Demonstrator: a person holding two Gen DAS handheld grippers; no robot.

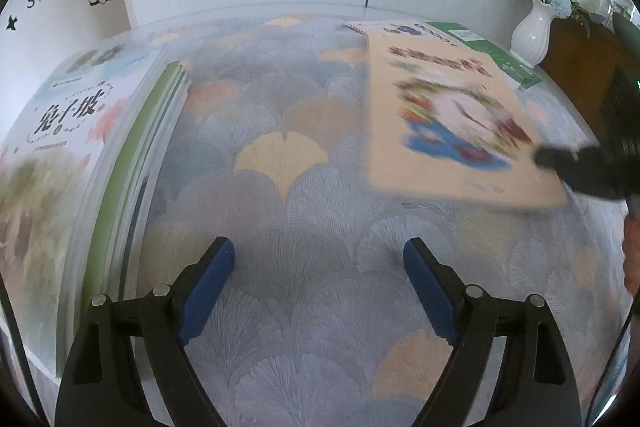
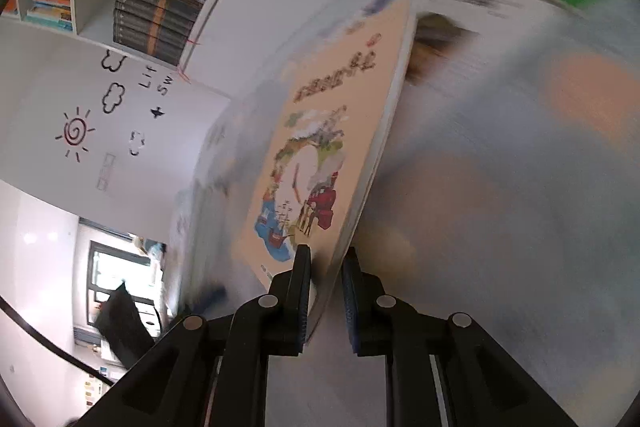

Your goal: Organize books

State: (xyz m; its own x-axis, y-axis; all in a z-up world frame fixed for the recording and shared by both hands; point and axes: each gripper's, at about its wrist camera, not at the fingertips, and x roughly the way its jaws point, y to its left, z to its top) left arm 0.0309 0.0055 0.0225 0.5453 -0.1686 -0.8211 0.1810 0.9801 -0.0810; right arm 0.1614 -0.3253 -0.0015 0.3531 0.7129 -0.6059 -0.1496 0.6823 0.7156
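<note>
Gripping the peach picture book (image 2: pixel 320 147) by its lower edge, the right gripper (image 2: pixel 326 291) is holding it tilted above the desk (image 1: pixel 304 259), jaws clenched on it. The left gripper (image 1: pixel 320 283) is hovering over the patterned cloth, jaws released, nothing between them. A book stack (image 1: pixel 80 155) is lying at the desk's left; a green book (image 1: pixel 496 55) is resting near the white vase (image 1: pixel 532 31).

I count one stack of books (image 1: pixel 80 155) at the tabletop's left edge, one peach picture book (image 1: pixel 452 131) lifted, two more books, white (image 1: pixel 396 27) and green (image 1: pixel 496 55), at the far right corner, and one vase (image 1: pixel 534 31).
</note>
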